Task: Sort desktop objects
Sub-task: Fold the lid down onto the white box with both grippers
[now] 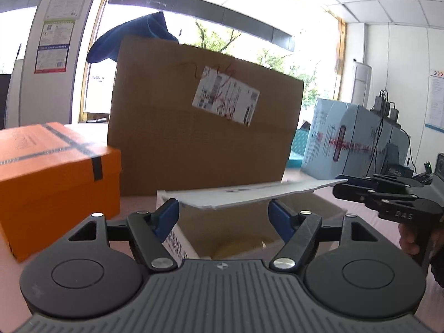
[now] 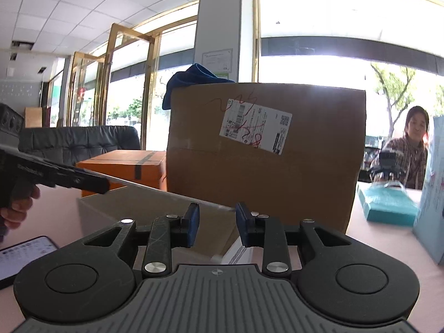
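Fingers [image 1: 166,217] of the left gripper [image 1: 223,216] stand wide apart and hold nothing, poised just above the near edge of a small open box [image 1: 181,245] on the pink table [image 2: 383,238]. A white flap [image 1: 249,193] of that box is raised and slants across its opening, with its near edge running between the two fingertips; whether it touches them cannot be told. Something pale yellow [image 1: 240,245] lies at the bottom of the box. The right gripper [image 2: 217,227] reaches in from the right of the box with its fingers parted by a narrower gap, also holding nothing, and the flap's corner ends just at them. A hand [image 1: 410,238] holds its grip. Directly behind the small box stands a big cardboard box [image 1: 199,138] bearing a shipping label [image 1: 226,95] scrawled with red pen, and a blue cloth [image 1: 133,38] is draped over its top. An orange box [image 1: 52,177] sits to the left of the small box, a light blue carton [image 1: 341,141] behind it to the right, and a phone [image 2: 22,255] lies on the table to its left.
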`<state>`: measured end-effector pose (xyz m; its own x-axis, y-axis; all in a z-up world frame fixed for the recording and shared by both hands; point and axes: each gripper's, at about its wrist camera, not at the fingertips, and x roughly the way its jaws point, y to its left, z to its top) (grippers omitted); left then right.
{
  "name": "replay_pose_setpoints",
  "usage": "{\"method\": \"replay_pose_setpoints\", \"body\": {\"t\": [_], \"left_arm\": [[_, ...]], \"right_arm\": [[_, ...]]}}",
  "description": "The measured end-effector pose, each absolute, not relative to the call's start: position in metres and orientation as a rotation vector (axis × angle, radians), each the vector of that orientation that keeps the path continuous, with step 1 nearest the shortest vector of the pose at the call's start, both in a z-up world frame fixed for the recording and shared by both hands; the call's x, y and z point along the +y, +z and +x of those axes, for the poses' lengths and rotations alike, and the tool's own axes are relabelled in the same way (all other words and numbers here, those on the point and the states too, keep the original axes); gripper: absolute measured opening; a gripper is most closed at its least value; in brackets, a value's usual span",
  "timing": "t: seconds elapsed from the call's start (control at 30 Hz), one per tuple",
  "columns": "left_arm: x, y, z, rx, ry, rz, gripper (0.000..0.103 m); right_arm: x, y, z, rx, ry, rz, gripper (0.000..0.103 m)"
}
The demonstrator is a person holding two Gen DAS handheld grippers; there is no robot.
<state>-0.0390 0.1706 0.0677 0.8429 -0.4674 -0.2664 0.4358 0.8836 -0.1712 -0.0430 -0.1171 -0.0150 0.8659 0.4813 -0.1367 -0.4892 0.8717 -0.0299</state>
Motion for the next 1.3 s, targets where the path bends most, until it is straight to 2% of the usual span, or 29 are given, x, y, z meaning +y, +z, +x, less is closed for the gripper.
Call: {"method": "replay_pose_setpoints", "body": {"t": [0.1,0.2,0.3,0.37,0.4,0.43,0.47,0.53,0.57,0.93,1.3], "left_arm": [[0.174,0.070,-0.048,0.299,-0.471,-0.125,0.077],[0.179,0.074,-0.058,0.275,-0.450,-0.148,0.078],[0.178,0.076,-0.063,0.280,-0.424,-0.168,0.079],[0.171,0.076,-0.064,0.293,-0.389,-0.158,0.076],[0.168,0.075,-0.064,0.295,-0.374,-0.143,0.062],[0.164,0.074,-0.064,0.295,-0.365,-0.122,0.044],[0.159,0.072,-0.064,0.297,-0.356,-0.096,0.038],[0.152,0.068,-0.063,0.306,-0.339,-0.055,0.017],[0.149,0.067,-0.062,0.311,-0.335,-0.042,0.013],[0.129,0.053,-0.072,0.234,-0.356,0.070,0.012],[0.138,0.057,-0.069,0.255,-0.387,-0.003,0.011]], "right_arm": [[-0.121,-0.021,-0.052,0.117,0.523,-0.005,0.033],[-0.125,-0.025,-0.056,0.114,0.532,0.072,0.044],[-0.119,-0.025,-0.053,0.141,0.479,0.107,0.045],[-0.112,-0.027,-0.050,0.166,0.409,0.115,0.041],[-0.110,-0.028,-0.049,0.181,0.371,0.124,0.021],[-0.109,-0.029,-0.048,0.189,0.346,0.140,0.007],[-0.110,-0.031,-0.048,0.190,0.338,0.161,0.007],[-0.112,-0.032,-0.049,0.175,0.333,0.177,0.004],[-0.112,-0.032,-0.051,0.162,0.336,0.180,0.004],[-0.096,-0.040,-0.053,0.142,0.355,0.040,0.004],[-0.092,-0.043,-0.055,0.126,0.352,0.003,0.004]]}}
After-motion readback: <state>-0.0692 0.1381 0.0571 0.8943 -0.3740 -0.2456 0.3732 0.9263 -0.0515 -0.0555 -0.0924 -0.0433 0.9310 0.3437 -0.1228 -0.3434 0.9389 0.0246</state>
